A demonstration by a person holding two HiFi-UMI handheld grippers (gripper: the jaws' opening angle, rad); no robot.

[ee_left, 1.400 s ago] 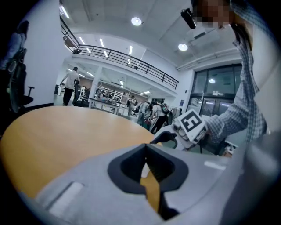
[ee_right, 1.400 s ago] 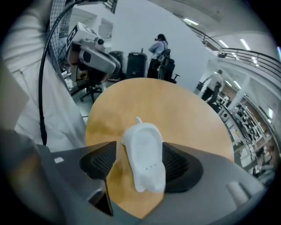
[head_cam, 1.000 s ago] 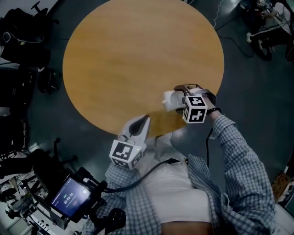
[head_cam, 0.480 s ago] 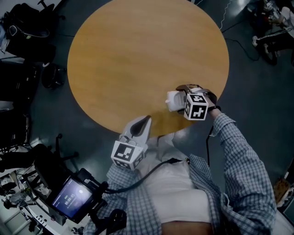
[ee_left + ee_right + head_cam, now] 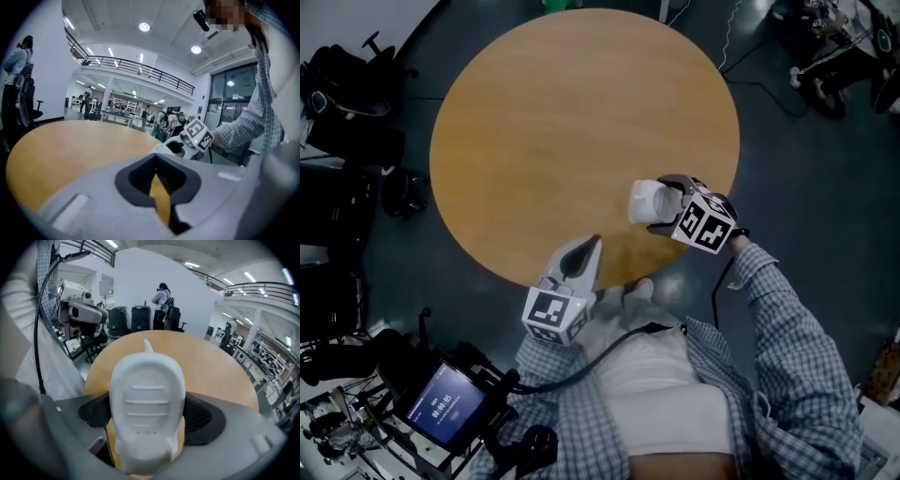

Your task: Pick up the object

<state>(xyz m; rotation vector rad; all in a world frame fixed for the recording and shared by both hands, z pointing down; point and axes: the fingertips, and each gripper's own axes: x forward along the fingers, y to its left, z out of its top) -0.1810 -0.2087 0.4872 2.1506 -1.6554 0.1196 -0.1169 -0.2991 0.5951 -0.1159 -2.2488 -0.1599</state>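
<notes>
head view, left to right. dark chairs [image 5: 347,94] and gear stand on the floor at the far left, and a lit screen [image 5: 445,403] sits low in the corner. the left gripper [image 5: 592,244] hangs over the near edge of the round wooden table [image 5: 562,122], its marker cube [image 5: 553,314] nearest the person. its jaws are drawn together to a point with nothing between them. in the left gripper view only a thin slit between the dark pads [image 5: 140,180] shows the table's wood.

further right, the white object [image 5: 637,202] is over the near right part of the table top. it is between the jaws of the right gripper [image 5: 654,204]. a checked sleeve [image 5: 787,319] runs back from that gripper to the person's body.

in the right gripper view the white object [image 5: 147,404] is a rounded, ribbed shell that fills the space between the two dark pads [image 5: 206,416]. the jaws are spread wide around it. the pads appear to stand just off its sides rather than press on it, though the shell hides the contact lines. strips of wood show on either side of its near end.

dark floor with cables [image 5: 750,75] lies right of the table.
</notes>
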